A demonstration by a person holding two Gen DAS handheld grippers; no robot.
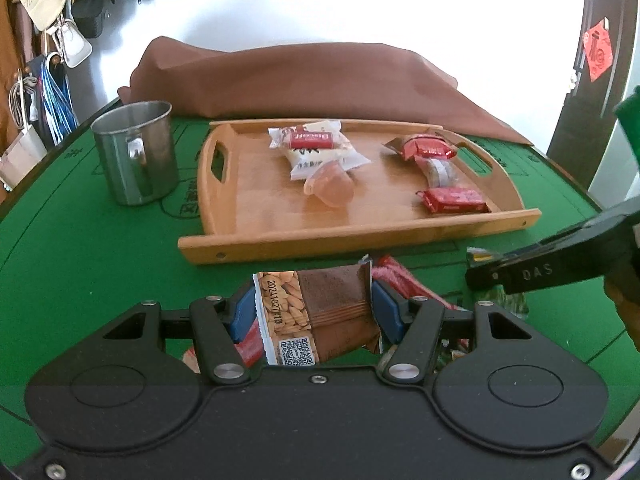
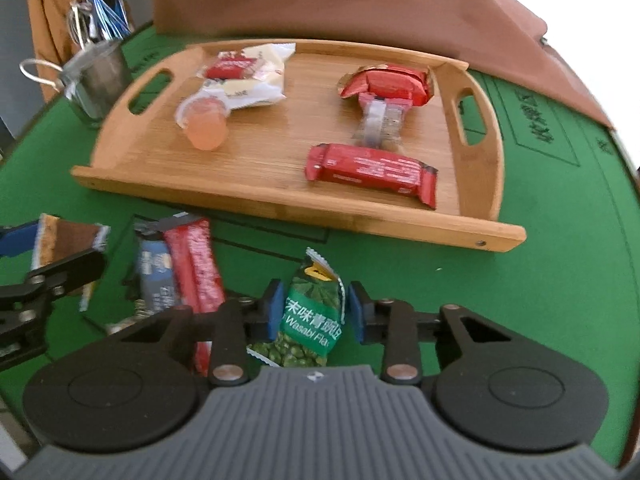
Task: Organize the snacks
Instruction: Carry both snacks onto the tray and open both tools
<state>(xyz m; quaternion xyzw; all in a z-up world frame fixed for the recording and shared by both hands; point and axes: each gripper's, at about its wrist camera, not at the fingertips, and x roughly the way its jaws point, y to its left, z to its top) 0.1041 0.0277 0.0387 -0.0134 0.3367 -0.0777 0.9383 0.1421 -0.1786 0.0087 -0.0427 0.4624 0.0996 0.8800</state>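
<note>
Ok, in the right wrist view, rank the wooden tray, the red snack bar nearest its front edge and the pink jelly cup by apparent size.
1. Wooden tray, by far the largest.
2. Red snack bar.
3. Pink jelly cup, clearly smaller than the bar.
All sit at similar depth, so the order looks reliable.

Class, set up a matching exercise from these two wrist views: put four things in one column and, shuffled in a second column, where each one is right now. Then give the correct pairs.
Things
1. almond snack packet
2. wasabi green pea packet
3. pink jelly cup
4. steel mug

Places
A. on the green table, left of the wooden tray
B. lying on the tray
C. between the fingers of the right gripper
D. between the fingers of the left gripper

Pairs: 1-D, 2-C, 3-B, 4-A
</note>
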